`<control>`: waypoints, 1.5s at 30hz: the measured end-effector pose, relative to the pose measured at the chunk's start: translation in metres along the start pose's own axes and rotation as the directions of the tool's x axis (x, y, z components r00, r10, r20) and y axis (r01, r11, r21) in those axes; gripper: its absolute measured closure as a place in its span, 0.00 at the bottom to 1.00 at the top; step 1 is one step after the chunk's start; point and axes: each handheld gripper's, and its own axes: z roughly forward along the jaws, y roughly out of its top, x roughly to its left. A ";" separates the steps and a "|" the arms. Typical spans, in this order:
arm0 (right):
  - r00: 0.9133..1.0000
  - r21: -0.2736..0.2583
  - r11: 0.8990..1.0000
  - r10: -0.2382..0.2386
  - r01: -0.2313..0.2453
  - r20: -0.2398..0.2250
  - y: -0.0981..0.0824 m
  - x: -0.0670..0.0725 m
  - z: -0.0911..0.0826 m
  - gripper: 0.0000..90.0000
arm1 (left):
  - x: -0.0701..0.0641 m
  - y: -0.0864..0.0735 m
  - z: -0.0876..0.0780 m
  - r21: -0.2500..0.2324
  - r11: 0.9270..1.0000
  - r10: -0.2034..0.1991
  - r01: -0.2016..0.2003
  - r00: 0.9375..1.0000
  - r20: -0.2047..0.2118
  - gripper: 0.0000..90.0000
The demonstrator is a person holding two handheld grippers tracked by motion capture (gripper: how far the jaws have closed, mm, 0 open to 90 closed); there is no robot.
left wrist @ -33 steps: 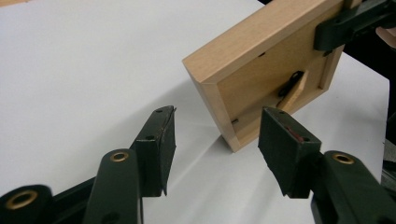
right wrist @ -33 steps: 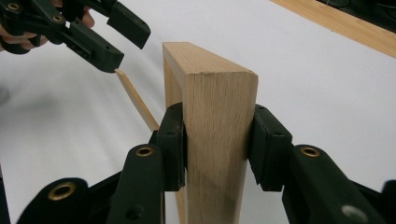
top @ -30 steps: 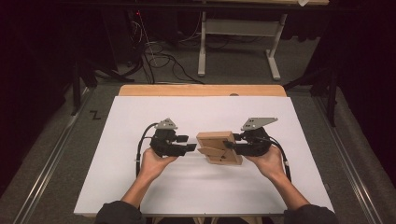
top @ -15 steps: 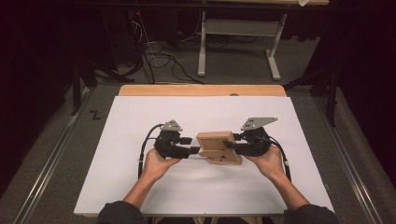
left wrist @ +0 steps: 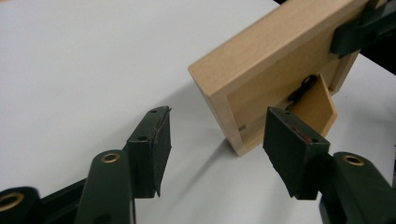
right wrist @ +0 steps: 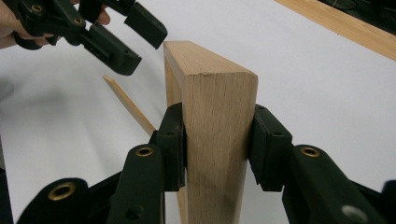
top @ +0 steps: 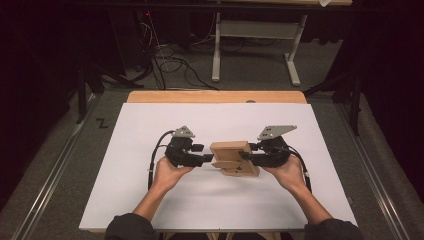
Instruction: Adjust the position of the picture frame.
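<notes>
A light wooden picture frame [top: 231, 150] stands on edge on the white table, back side toward the left hand. My right gripper [top: 250, 158] is shut on its thick side bar [right wrist: 212, 84], one pad on each face. A thin wooden stand flap [left wrist: 322, 105] sticks out from the frame's back. My left gripper [top: 206, 158] is open just left of the frame, and its jaws have just been opening. In the left gripper view the frame's lower corner [left wrist: 236, 140] lies between the pads [left wrist: 154, 140], which do not press on it.
White sheet [top: 150, 200] covers the table, with a bare wooden strip [top: 215, 96] along its far edge. Beyond it, a grey floor with cables [top: 175, 65] and a metal table base [top: 255, 35]. Dark surroundings left and right.
The left gripper's jaws stand a little wider beside the frame. Both hands and the frame stay where they were.
</notes>
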 end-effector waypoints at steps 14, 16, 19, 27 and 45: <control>1.000 -0.002 1.000 0.007 -0.007 -0.023 -0.002 -0.003 0.001 0.69 | -0.002 0.012 0.018 0.019 1.000 0.022 -0.022 1.000 0.017 0.53; 1.000 -0.003 1.000 0.004 -0.004 -0.027 -0.002 -0.004 0.001 0.69 | -0.003 0.013 0.020 0.024 0.999 0.029 -0.029 0.999 0.017 0.54; 0.999 -0.006 1.000 0.002 -0.002 -0.035 -0.002 -0.004 0.001 0.69 | -0.001 0.013 0.021 0.023 0.999 0.026 -0.026 0.999 0.019 0.56; 0.999 -0.015 1.000 0.003 -0.004 -0.039 -0.002 -0.006 0.002 0.69 | 0.001 0.009 0.018 0.059 0.997 0.044 -0.044 0.999 0.011 0.72; 0.999 -0.033 0.999 0.010 -0.012 -0.052 0.000 -0.003 0.006 0.68 | 0.007 -0.003 0.015 0.090 0.996 0.001 -0.002 1.000 0.005 1.00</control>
